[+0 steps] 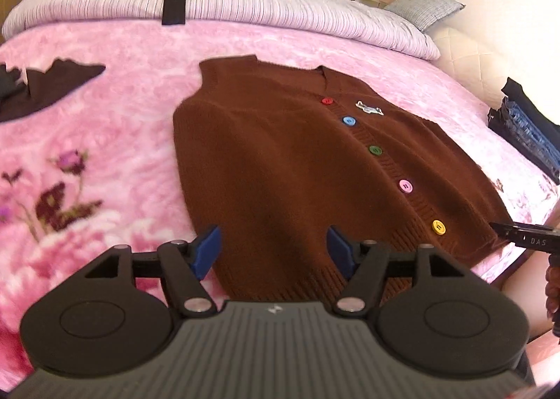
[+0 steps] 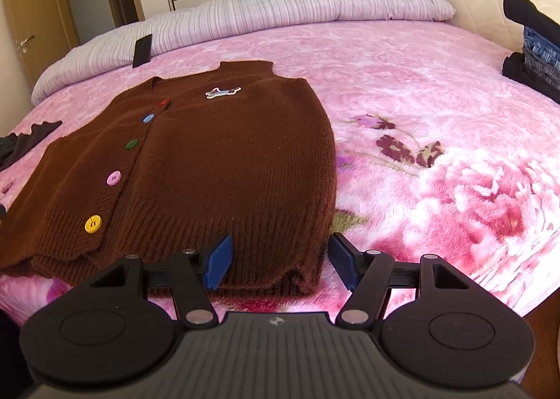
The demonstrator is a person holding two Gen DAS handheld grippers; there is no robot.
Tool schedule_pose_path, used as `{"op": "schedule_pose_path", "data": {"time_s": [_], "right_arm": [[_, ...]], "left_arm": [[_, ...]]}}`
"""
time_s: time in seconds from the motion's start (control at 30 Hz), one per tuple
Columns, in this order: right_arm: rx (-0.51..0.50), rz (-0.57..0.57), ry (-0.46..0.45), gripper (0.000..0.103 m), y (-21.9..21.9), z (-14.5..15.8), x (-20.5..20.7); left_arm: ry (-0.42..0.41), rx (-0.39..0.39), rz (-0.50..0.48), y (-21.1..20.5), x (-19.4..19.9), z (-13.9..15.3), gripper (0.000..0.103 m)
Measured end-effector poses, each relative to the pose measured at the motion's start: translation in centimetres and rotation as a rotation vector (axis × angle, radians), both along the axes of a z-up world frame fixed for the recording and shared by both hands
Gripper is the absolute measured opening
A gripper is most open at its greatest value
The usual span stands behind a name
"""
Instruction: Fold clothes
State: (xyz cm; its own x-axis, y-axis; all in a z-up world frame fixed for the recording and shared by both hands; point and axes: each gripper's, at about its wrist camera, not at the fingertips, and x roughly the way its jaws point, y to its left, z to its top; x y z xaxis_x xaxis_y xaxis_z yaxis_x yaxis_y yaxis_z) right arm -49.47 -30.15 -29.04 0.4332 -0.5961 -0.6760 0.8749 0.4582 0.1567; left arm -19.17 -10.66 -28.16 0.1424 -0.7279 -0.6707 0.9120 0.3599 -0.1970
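A brown knitted vest (image 1: 297, 160) with several coloured buttons lies flat, front up, on the pink bed blanket (image 1: 87, 160); its hem faces me. It also shows in the right wrist view (image 2: 217, 160). My left gripper (image 1: 273, 252) is open and empty, over the hem's left part. My right gripper (image 2: 280, 262) is open and empty, at the hem's right corner. The right gripper's tip also shows at the right edge of the left wrist view (image 1: 514, 232).
A dark garment (image 1: 49, 87) lies on the blanket at the left. A stack of folded jeans and dark clothes (image 2: 535, 48) sits at the right. A black flat object (image 1: 174, 9) rests on the striped duvet (image 1: 280, 3) at the far side. A grey pillow (image 1: 423, 6) lies beyond.
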Motion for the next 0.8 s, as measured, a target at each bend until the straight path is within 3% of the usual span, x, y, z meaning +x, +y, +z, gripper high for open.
{"op": "schedule_pose_path", "data": {"time_s": [0.17,0.43,0.47,0.53,0.57,0.6,0.67,0.8], "right_arm": [[-0.001,0.024,-0.008,0.063,0.4,0.1,-0.1],[0.031,-0.007,-0.07,0.05,0.4,0.1,-1.4],[0.042,-0.022,-0.09,0.049,0.3,0.1,-1.7],[0.063,-0.055,-0.125,0.034,0.0,0.1,-2.3],[0.069,-0.068,-0.134,0.032,-0.1,0.1,-2.5],[0.07,-0.072,-0.129,0.025,-0.2,0.1,-2.6],[0.053,-0.07,-0.094,0.008,-0.1,0.3,-2.5],[-0.05,-0.056,0.072,0.005,0.3,1.3,-2.1]], "left_arm": [[0.013,0.013,-0.011,0.3,-0.4,-0.7,0.062],[0.036,0.018,-0.004,0.5,0.0,-1.0,0.058],[0.04,0.018,-0.004,0.5,0.1,-1.0,0.052],[0.036,0.023,-0.011,0.5,0.2,-1.0,0.038],[0.034,0.025,-0.015,0.5,0.2,-1.1,0.023],[0.03,0.03,-0.018,0.4,0.2,-1.1,0.001],[0.018,0.042,-0.022,0.4,0.1,-1.2,0.0],[-0.052,0.055,-0.007,0.5,0.1,-0.7,0.0]]}}
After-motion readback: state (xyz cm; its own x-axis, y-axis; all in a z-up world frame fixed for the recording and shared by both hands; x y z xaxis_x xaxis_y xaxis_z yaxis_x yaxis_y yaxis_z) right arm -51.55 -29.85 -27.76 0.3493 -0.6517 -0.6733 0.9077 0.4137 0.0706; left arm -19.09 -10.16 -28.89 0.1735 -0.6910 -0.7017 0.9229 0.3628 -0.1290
